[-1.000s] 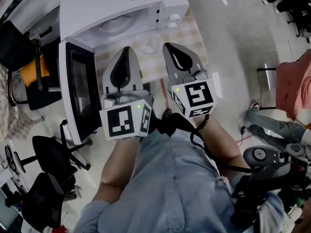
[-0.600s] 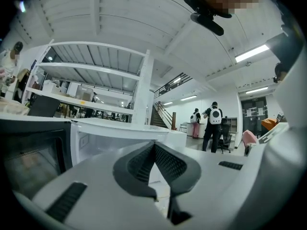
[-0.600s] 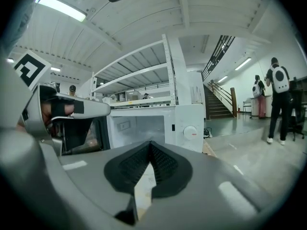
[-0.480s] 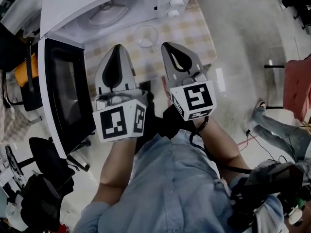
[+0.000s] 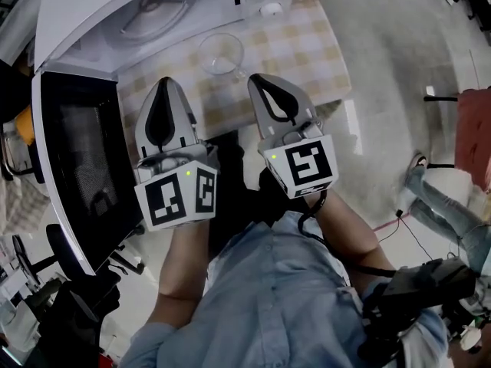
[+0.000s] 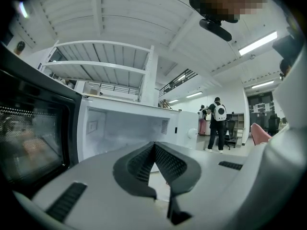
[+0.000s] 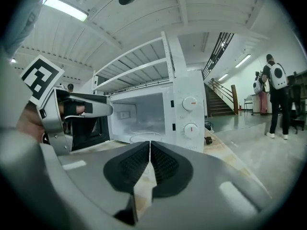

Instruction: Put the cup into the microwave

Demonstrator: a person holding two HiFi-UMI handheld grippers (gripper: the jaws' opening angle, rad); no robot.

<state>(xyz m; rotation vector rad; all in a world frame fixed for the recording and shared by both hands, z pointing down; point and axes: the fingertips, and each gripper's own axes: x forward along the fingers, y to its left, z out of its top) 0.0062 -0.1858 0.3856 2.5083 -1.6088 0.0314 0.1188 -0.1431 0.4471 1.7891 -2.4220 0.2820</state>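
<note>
1. On the checked table (image 5: 307, 48), just in front of the open microwave (image 5: 84, 2), stands the cup (image 5: 221, 54): clear glass, upright, seemingly empty, untouched.
2. Left gripper (image 5: 163, 83) and right gripper (image 5: 255, 79) hover near it; the cup lies ahead, between their tips. Each has its jaws pressed together on nothing.
3. Step in hand, as judged: the approach; no grasp is begun.
4. The next move calls for one gripper to part its jaws and close on the cup's wall (glass is slick, so a firm, level hold). It would then carry the cup past the door (image 5: 77, 152) onto the turntable (image 5: 149, 14).
</note>
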